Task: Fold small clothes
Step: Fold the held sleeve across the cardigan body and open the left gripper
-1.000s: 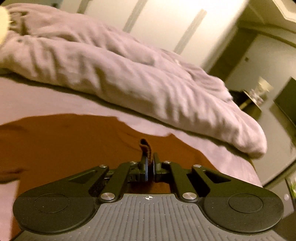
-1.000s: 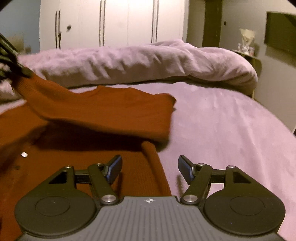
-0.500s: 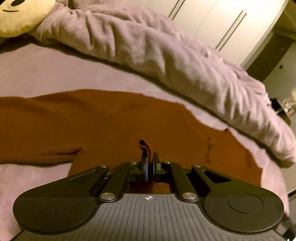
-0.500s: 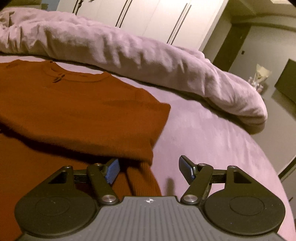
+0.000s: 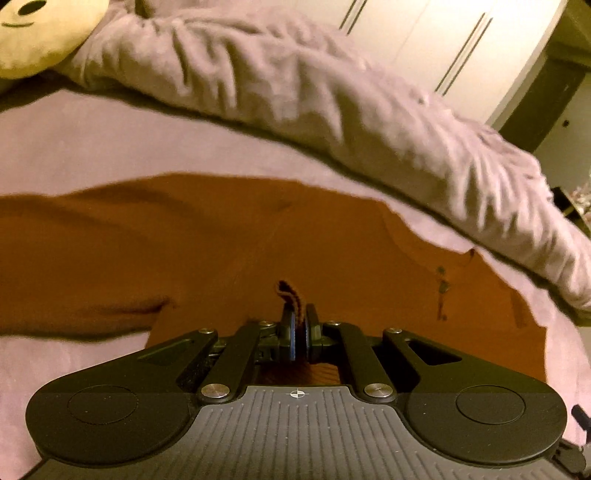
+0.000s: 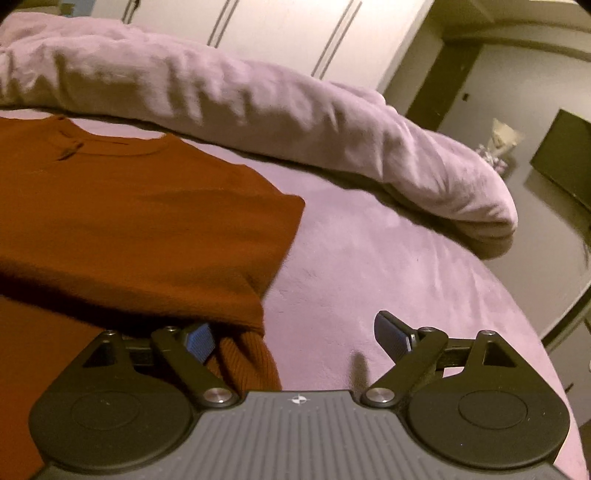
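Note:
A rust-brown knit sweater (image 5: 229,251) lies spread on the purple bed sheet (image 5: 92,147), one sleeve stretching to the left. My left gripper (image 5: 299,325) is shut on a ribbed edge of the sweater, which sticks up between the pads. In the right wrist view the sweater (image 6: 140,206) lies with one part folded over the rest, neckline at the far left. My right gripper (image 6: 295,332) is open and empty, low over the sheet at the sweater's right edge, its left finger (image 6: 199,338) beside a ribbed cuff.
A rumpled lilac duvet (image 5: 351,110) lies along the far side of the bed (image 6: 258,103). A yellow smiley cushion (image 5: 37,33) sits at the far left. White wardrobes stand behind. The bed edge (image 6: 546,314) curves off at the right.
My left gripper has carried the held sweater edge across the garment and lowered it, so a part now lies folded over. My right gripper stays open and has shifted closer to the sweater's edge.

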Demonstrator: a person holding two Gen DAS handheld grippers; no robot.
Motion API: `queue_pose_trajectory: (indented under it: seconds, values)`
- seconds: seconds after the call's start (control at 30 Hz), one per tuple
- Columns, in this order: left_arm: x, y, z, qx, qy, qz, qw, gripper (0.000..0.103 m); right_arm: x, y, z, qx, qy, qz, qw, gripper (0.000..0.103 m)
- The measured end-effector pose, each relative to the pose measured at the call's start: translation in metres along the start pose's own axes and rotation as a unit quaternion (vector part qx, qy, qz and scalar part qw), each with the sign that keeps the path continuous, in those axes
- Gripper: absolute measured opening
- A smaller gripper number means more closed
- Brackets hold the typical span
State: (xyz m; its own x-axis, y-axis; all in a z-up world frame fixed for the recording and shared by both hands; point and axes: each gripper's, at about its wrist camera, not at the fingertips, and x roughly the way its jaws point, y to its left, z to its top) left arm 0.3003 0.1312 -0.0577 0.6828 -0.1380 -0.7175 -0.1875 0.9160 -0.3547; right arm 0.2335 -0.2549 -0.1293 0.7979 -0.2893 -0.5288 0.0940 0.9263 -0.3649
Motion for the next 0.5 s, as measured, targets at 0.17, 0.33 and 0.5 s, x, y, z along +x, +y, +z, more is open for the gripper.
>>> queue_pose_trajectory:
  seconds: [0.17, 0.33, 0.5]
  values:
    - [-0.007, -0.007, 0.018, 0.008, -0.028, -0.008, 0.9995, 0.006, -0.027, -0.010, -0.005, 0.032, -0.019, 0.029, 0.999, 0.056]
    - [-0.006, -0.012, 0.027, 0.030, -0.057, 0.012, 0.9979, 0.006, -0.035, -0.003, -0.001, 0.040, -0.034, 0.051, 0.997, 0.037]
    - [0.008, 0.000, 0.018, 0.021, -0.030, 0.031, 0.9988, 0.007, -0.030, 0.005, 0.001, 0.039, -0.022, 0.068, 0.997, 0.028]
